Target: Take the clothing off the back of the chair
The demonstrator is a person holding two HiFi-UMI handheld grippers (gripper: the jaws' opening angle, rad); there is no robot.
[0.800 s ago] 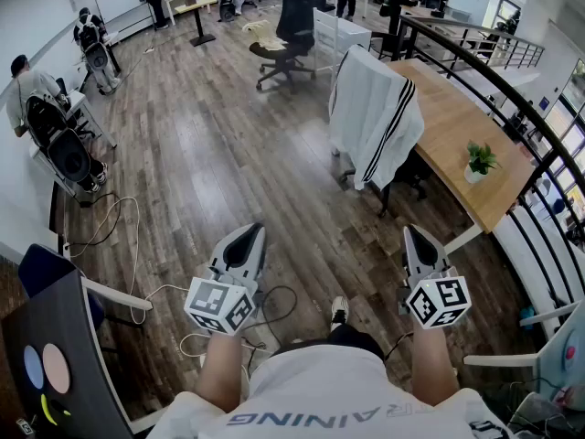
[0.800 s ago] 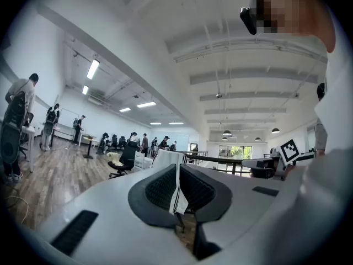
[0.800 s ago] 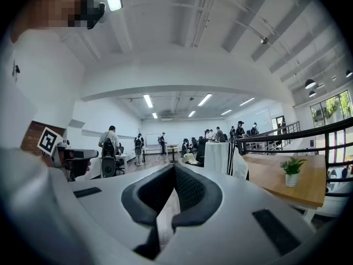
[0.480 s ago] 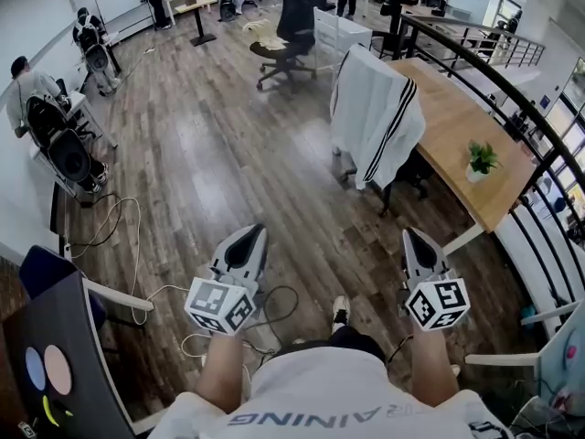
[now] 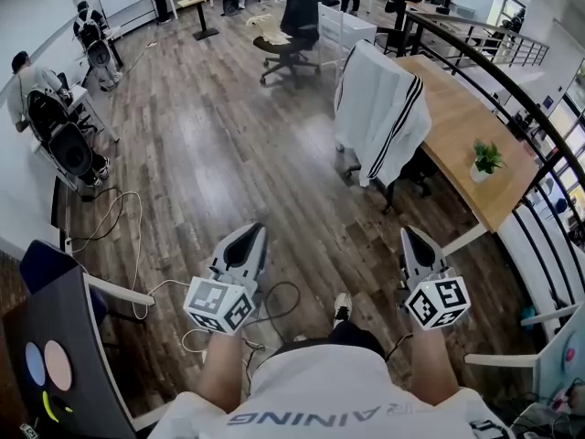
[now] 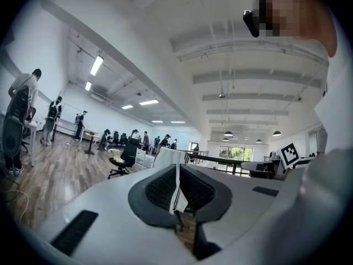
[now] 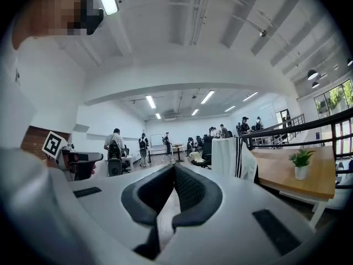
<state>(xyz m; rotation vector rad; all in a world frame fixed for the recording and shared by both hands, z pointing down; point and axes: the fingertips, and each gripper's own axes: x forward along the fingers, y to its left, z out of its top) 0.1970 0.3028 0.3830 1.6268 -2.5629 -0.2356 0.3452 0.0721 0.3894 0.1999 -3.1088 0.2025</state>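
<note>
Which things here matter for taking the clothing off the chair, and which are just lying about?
For the job: clothing, draped over its chair; left gripper and right gripper, both shut and empty.
Just lying about: desk, plant, black office chair, floor cables.

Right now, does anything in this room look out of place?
A white striped garment hangs over a chair by the wooden table, and loose cables lie across the floor at the left. Nothing looks spilled or broken.
</note>
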